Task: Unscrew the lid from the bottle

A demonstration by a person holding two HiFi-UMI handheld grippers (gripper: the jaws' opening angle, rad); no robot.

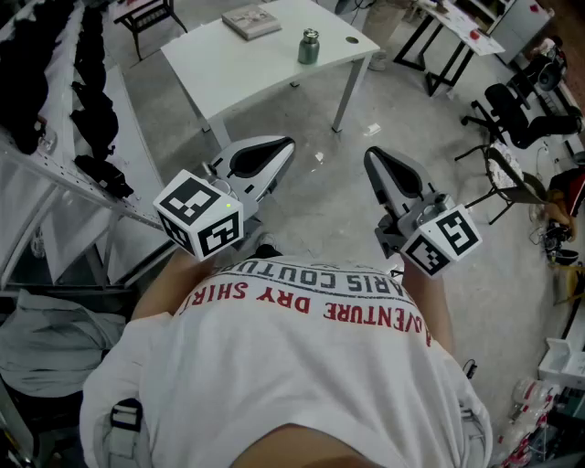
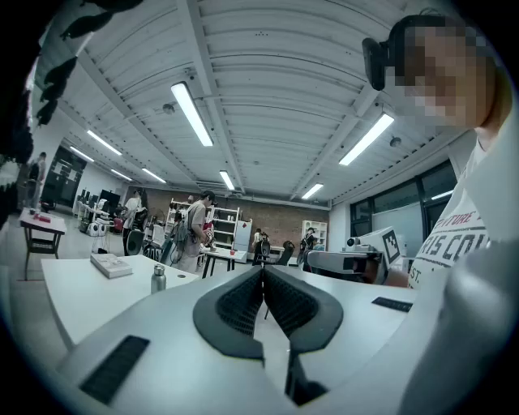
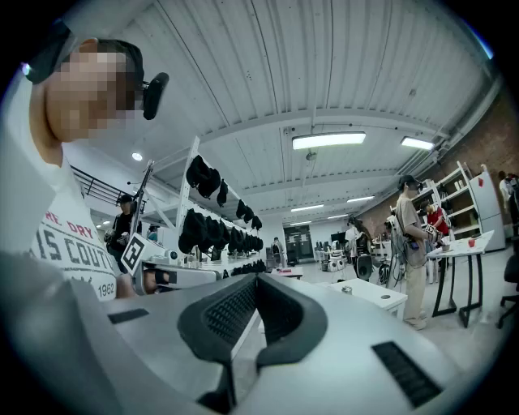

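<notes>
Stands well apart from the white table, set at 12 o'clock in the head view. Holds a gripper in each hand before a white printed T-shirt: the left gripper at 9 o'clock of the frame's middle, the right gripper at 3 o'clock. Points both level, tips toward 12 and angled slightly toward each other, well apart. Carries the left cube and the right cube at the 6 o'clock ends.

Clenches both tongs on nothing. Presses the left one's dark ribbed pads flat together in the left gripper view, with only open room beyond. Presses the right one's pads together likewise in the right gripper view.

Has the small metal bottle upright toward the table's 3 o'clock corner, lid on top, well apart from both grippers. Shows it at 9 o'clock of the shut jaws in the left gripper view. Has a book lying flat at 10 o'clock of the bottle and a small dark spot at 3 o'clock of it.

Shares the room with a rack of dark items at 9 to 10 o'clock, a black office chair at 2 o'clock, and other people standing among far tables.
</notes>
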